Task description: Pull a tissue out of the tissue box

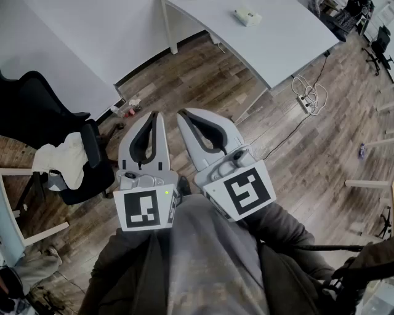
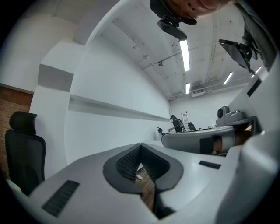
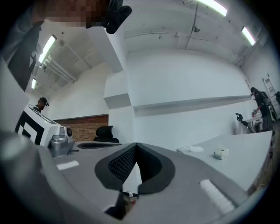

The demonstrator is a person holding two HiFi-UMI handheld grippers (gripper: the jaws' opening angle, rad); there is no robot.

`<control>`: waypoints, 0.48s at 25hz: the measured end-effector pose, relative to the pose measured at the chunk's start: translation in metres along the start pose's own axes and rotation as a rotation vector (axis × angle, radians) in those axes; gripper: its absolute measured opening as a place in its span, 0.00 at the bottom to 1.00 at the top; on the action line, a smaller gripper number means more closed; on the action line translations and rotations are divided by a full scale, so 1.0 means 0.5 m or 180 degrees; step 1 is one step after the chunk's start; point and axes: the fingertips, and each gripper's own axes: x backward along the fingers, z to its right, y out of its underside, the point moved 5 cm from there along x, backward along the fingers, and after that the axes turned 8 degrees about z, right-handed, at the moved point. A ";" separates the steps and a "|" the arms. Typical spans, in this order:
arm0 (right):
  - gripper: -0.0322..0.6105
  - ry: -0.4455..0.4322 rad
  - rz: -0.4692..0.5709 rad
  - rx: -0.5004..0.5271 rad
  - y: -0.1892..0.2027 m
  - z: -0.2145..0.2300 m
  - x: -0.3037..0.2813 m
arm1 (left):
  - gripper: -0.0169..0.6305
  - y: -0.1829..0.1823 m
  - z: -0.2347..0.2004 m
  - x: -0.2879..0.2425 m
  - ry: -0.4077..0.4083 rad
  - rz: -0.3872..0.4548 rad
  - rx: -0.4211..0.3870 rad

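Tissue box (image 1: 248, 16) on table (image 1: 289, 43) (up ahead), well apart from left gripper (image 1: 157, 115) and right gripper (image 1: 183, 114), fingers closed, empty

Grey, black-padded left claw (image 1: 154, 115) and right claw (image 1: 183, 115) bear black-and-white marker cubes (image 1: 146, 209); sleeves (image 1: 117, 274) dark.

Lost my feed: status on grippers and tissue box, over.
Left gripper shut, empty. Right gripper shut, empty. Tissue box on white table ahead, untouched. Nothing seen blocking it.

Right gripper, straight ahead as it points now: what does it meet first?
Nothing near, it seems: the right gripper aims left of the table, at the far wall. The tissue box lies off to the right. Depth is unclear.
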 end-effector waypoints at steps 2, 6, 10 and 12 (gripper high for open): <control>0.05 -0.0017 -0.0084 -0.0011 0.006 0.012 0.011 | 0.02 -0.003 0.011 -0.007 -0.0056 0.0041 0.0007; 0.05 -0.0066 -0.0006 -0.0022 0.001 0.037 0.018 | 0.02 -0.004 0.030 -0.023 -0.0126 0.0083 -0.0004; 0.05 -0.0137 0.0079 -0.0183 -0.002 0.055 0.017 | 0.02 0.004 0.046 -0.027 -0.0190 0.0008 -0.0016; 0.05 -0.0166 0.0026 -0.0215 0.007 0.064 0.015 | 0.02 0.008 0.047 -0.027 -0.0265 -0.0035 -0.0023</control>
